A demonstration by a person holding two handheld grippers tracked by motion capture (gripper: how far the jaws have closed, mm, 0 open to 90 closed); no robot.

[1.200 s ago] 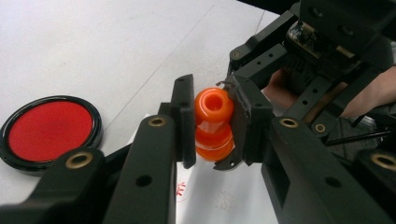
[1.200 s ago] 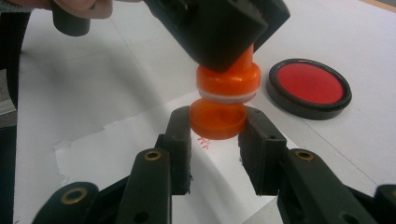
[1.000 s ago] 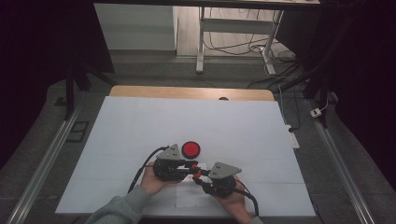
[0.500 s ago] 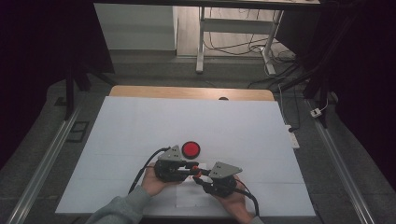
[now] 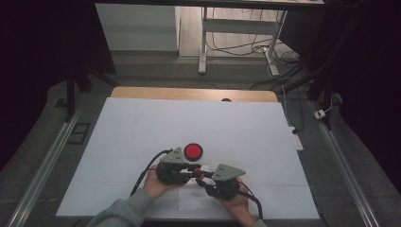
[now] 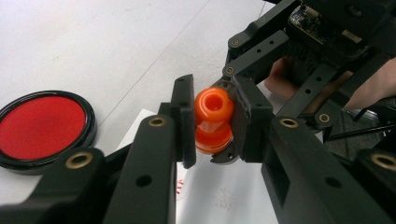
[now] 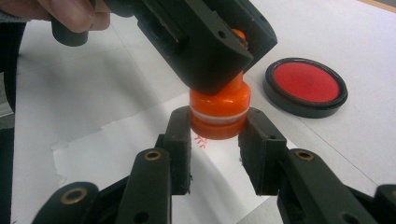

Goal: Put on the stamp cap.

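Together at the near edge of the white table [image 5: 142,123], just left of its middle: two hand-held grippers meeting tip to tip over a small sheet of paper [image 5: 189,198]. Between them, one orange stamp [image 6: 213,120], a stubby plastic piece with a rounded knob on top and a wider base ringed by a pale band.

Left gripper [image 6: 212,122], pinching the stamp's upper knob, both black pads pressed against its sides. Right gripper [image 7: 215,140], clamped lower down around the stamp's wide base, one pad on each side. Seen from the right gripper view, stamp [image 7: 219,109] upright, base just above or on the paper [image 7: 140,154]; contact with the sheet not clear. Faint red marks on the paper beside the base.

From the high view, left gripper [image 5: 191,171] and right gripper [image 5: 203,178] side by side, a hand under each, the stamp [image 5: 198,174] a small orange dot between the tips, close to the table's near edge.

Just beyond the grippers, toward the table's far edge: round red ink pad [image 5: 193,151] in a black case, lying flat on the table, apart from the stamp and from both grippers.
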